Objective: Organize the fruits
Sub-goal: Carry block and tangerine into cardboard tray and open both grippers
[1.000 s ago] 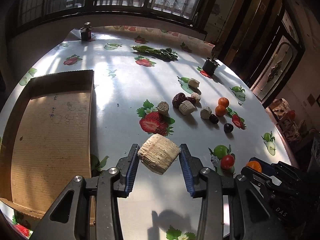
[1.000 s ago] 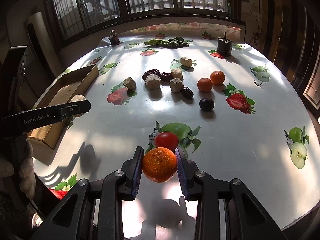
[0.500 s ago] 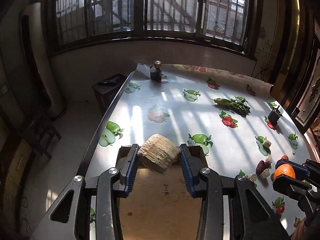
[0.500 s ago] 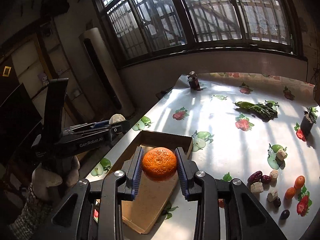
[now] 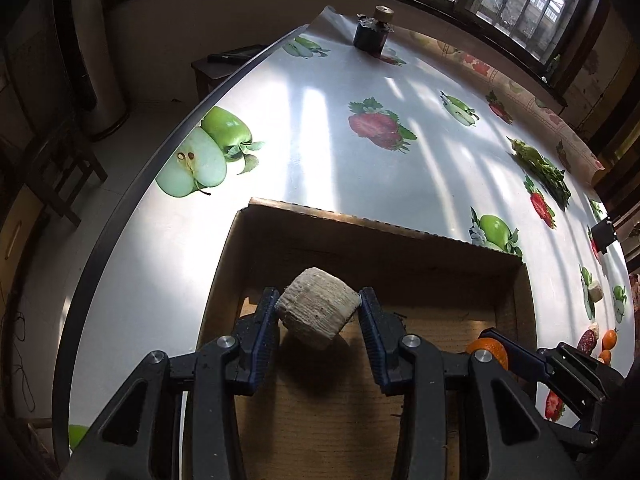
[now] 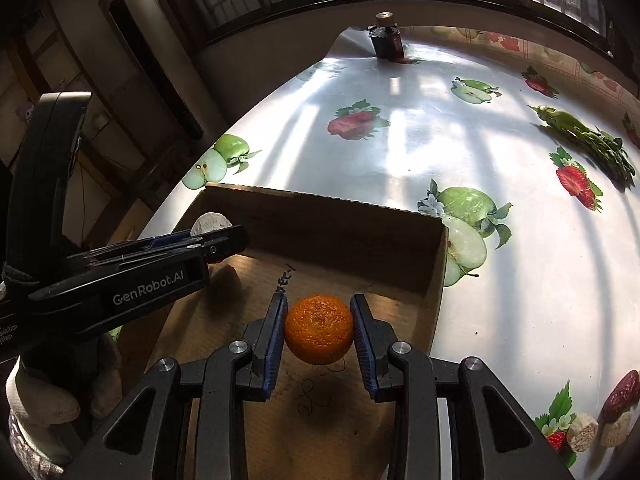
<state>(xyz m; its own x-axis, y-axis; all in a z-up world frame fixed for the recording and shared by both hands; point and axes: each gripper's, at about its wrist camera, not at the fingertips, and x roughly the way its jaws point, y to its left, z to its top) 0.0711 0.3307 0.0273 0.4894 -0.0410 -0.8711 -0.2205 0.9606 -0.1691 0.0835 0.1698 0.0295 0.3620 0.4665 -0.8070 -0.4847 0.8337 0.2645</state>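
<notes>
Right wrist: left tongs (image 6: 218,236) read "GenRobot.AI" — scribbles mark the box (image 6: 320,216).

Your left gripper (image 6: 218,240) hides most of the pale ribbed chunk (image 6: 211,223) in the right wrist view; only its top shows. The cardboard box (image 5: 372,226) runs off the bottom edge under both grippers. Far right, small fruits (image 5: 604,342) sit too tiny to name. The orange (image 5: 489,350) is half covered by your right gripper's finger.
</notes>
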